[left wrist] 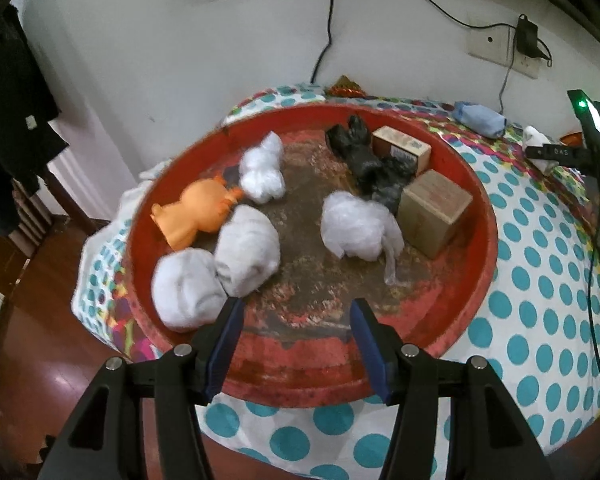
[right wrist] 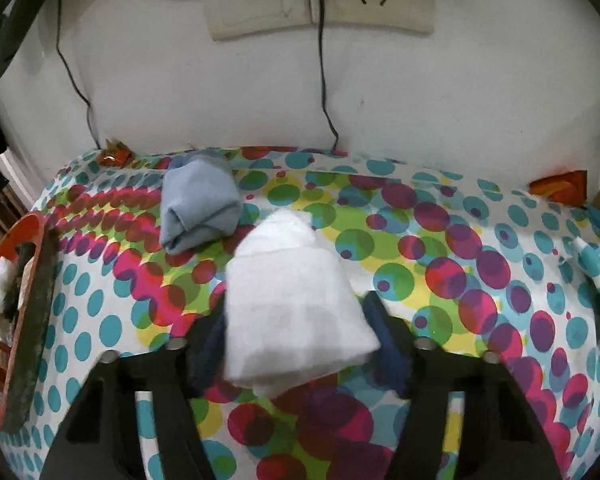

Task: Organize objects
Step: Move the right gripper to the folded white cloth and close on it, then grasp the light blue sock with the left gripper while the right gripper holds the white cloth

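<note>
Polka-dot tablecloth (left wrist: pixel 540 280), white wall (left wrist: pixel 220 40), wooden floor (left wrist: pixel 40 300).
Left wrist: my left gripper (left wrist: pixel 296 344) gapes empty over the red tray (left wrist: pixel 488 240) rim. Right wrist: my right gripper (right wrist: pixel 300 344) clamps a white sock bundle (right wrist: pixel 292 300); blue sock roll (right wrist: pixel 198 210) beyond.

Round tray (left wrist: pixel 476 184) in worn red, base scuffed to brown-black patches. Soft orange toy (left wrist: pixel 196 216) inside, plus white rolled socks (left wrist: pixel 248 248), white crumpled plastic bags (left wrist: pixel 352 228), a glossy black plastic bag (left wrist: pixel 360 156) and tan cardboard boxes (left wrist: pixel 436 208). White tablecloth (right wrist: pixel 460 248) with teal polka dots, turning into overlapping pink, purple, green and yellow circles. Pale blue folded cloth bundle (right wrist: pixel 198 204), plain white cloth bundle (right wrist: pixel 296 300). Black gripper arms, navy blue finger pads (left wrist: pixel 366 332).
</note>
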A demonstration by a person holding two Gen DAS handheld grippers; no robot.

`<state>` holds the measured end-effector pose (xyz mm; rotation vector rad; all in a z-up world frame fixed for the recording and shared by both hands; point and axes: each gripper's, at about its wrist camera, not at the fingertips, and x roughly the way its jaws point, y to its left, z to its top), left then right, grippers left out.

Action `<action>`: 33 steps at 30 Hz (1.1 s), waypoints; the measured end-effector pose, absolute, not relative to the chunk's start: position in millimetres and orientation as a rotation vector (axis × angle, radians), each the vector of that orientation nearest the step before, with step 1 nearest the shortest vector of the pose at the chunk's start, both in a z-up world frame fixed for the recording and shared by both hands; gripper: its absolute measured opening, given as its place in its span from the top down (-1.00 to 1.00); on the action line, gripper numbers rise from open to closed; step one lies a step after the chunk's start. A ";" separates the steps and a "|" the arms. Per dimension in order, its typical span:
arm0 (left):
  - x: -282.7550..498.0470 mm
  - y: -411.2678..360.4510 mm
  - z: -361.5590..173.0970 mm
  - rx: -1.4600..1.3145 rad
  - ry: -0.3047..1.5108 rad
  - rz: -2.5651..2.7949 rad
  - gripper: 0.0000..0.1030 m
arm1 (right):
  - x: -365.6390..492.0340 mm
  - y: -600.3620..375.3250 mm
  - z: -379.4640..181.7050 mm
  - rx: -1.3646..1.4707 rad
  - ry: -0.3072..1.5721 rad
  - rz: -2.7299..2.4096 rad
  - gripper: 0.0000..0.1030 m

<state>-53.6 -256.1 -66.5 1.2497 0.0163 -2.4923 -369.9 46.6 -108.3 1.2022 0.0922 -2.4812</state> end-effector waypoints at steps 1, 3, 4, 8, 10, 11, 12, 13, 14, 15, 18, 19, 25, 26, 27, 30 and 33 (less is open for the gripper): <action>-56.0 -254.1 -63.6 1.251 0.004 -2.487 -0.11 | -368.2 46.3 -108.6 1.202 0.098 -2.475 0.00; -60.9 -249.3 -59.2 1.258 -0.008 -2.482 -0.11 | -364.0 46.1 -108.5 1.194 0.112 -2.469 0.13; -64.2 -244.4 -55.7 1.256 -0.019 -2.489 -0.11 | -360.5 47.3 -107.2 1.181 0.121 -2.471 0.18; -79.0 -218.7 -42.2 1.244 -0.085 -2.523 -0.11 | -345.8 55.5 -103.3 1.143 0.175 -2.483 0.20; -89.3 -202.5 -36.7 1.255 -0.093 -2.555 -0.13 | -336.2 67.5 -102.9 1.141 0.181 -2.479 0.20; -93.8 -195.2 -34.8 1.262 -0.096 -2.568 -0.13 | -332.2 73.0 -103.1 1.144 0.186 -2.475 0.20; -99.7 -186.3 -32.6 1.268 -0.098 -2.589 -0.13 | -326.0 81.1 -103.0 1.145 0.191 -2.479 0.20; -107.1 -176.0 -30.0 1.276 -0.108 -2.611 -0.13 | -321.4 88.9 -102.9 1.147 0.195 -2.478 0.20; -113.9 -166.9 -27.4 1.279 -0.119 -2.625 -0.13 | -317.5 94.9 -103.0 1.151 0.205 -2.478 0.20; -120.1 -159.7 -25.3 1.283 -0.122 -2.642 -0.14 | -311.7 103.2 -103.1 1.154 0.215 -2.485 0.20; -151.2 -134.9 -18.6 1.311 -0.113 -2.693 -0.15 | -301.7 122.3 -103.8 1.166 0.195 -2.483 0.20; -166.3 -127.4 -17.1 1.330 -0.120 -2.702 -0.15 | -299.1 125.8 -104.1 1.170 0.185 -2.481 0.19; -260.6 -103.1 -11.7 1.403 0.035 -2.715 -0.15 | -300.1 133.0 -106.8 1.200 0.163 -2.468 0.15; -274.5 -104.0 -12.8 1.412 0.087 -2.713 -0.15 | -299.6 132.9 -106.9 1.198 0.168 -2.470 0.14; -289.8 -104.9 -14.8 1.424 0.146 -2.711 -0.15 | -299.7 131.6 -107.2 1.199 0.176 -2.471 0.13; -342.3 -102.0 -25.3 1.465 0.292 -2.656 -0.15 | -299.2 131.8 -108.5 1.208 0.183 -2.469 0.09; -375.0 -108.3 -35.5 1.466 0.420 -2.584 -0.15 | -298.5 130.7 -108.8 1.208 0.189 -2.465 0.05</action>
